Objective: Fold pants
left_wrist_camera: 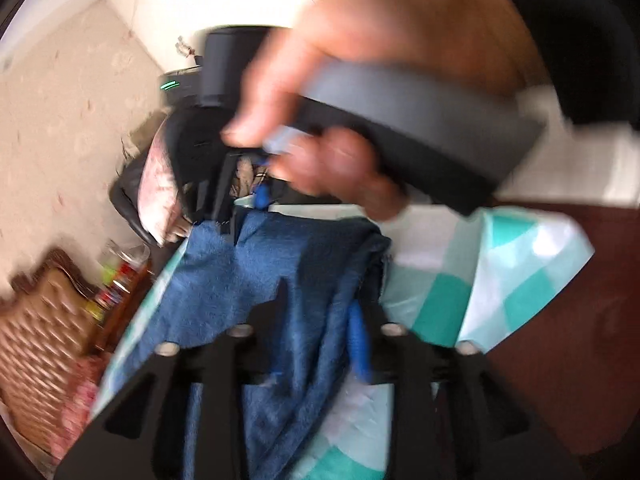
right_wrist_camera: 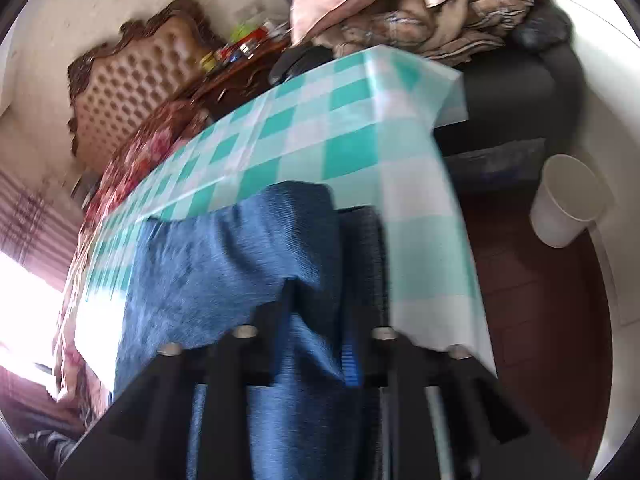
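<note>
Left gripper (left_wrist_camera: 320, 312): both fingers closed onto a gathered ridge of the blue pants (left_wrist_camera: 280, 272), cloth bunched thick between them. Right gripper (right_wrist_camera: 320, 308): narrow gap, pinching a fold of the same pants (right_wrist_camera: 224, 248), fabric hanging below the fingertips.

Pants lie partly on the teal-and-white checked tablecloth (right_wrist_camera: 304, 120), near the table's edge; the held portion is lifted clear of it.

In the left view, the right hand (left_wrist_camera: 352, 92) and its gripper body sit just beyond, close above the cloth (both frames motion-blurred, so grip depth cannot be confirmed).

Risks, judged from this:
- thick bunch in either grip may slip under a fast pull, leaving a skewed fold
- grippers close together, could collide
- a finger may catch the tablecloth and drag it off the edge
- pants near the edge may slide to the floor, near the white bin (right_wrist_camera: 568, 204)

Farther off: tufted headboard (right_wrist_camera: 132, 80), pillows heaped on a dark sofa
</note>
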`<state>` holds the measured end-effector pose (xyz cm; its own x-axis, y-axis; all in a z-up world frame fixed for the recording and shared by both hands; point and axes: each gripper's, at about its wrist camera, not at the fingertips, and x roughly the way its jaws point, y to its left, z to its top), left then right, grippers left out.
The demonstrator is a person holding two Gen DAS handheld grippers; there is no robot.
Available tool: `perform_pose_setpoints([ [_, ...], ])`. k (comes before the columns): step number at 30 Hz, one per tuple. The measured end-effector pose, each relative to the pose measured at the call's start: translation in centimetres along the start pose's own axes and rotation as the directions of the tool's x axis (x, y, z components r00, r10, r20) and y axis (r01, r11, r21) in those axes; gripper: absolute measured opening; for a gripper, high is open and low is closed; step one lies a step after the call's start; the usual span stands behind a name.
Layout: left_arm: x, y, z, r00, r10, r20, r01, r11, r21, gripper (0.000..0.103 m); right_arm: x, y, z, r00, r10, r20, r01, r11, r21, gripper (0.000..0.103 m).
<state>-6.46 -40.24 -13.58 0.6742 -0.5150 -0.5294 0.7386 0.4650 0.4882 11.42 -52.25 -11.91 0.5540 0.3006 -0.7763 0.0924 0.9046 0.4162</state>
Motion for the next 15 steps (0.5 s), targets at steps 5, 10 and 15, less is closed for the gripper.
perform_pose_setpoints([
  [5,-2.8,9.0,-0.5,0.993,-0.091,0.069,0.108,0.942,-0.318,0.043,-5.7,0.6,-1.6,0.955,-0.203,0.217,0.199,0.979,0.039,0.037],
  [10,1.2,16.8,0.6,0.982,-0.176,0.071,0.188,0.858,-0.477,0.025,-8.5,5.8,-6.0,0.89,-0.305,0.338,0.33,0.944,-0.017,0.037],
  [15,1.8,17.5,1.4,0.9,-0.417,0.128,0.423,0.762,-0.49,0.059,-9.3,4.5,-7.8,0.877,-0.345,0.335,0.333,0.938,0.093,0.037],
])
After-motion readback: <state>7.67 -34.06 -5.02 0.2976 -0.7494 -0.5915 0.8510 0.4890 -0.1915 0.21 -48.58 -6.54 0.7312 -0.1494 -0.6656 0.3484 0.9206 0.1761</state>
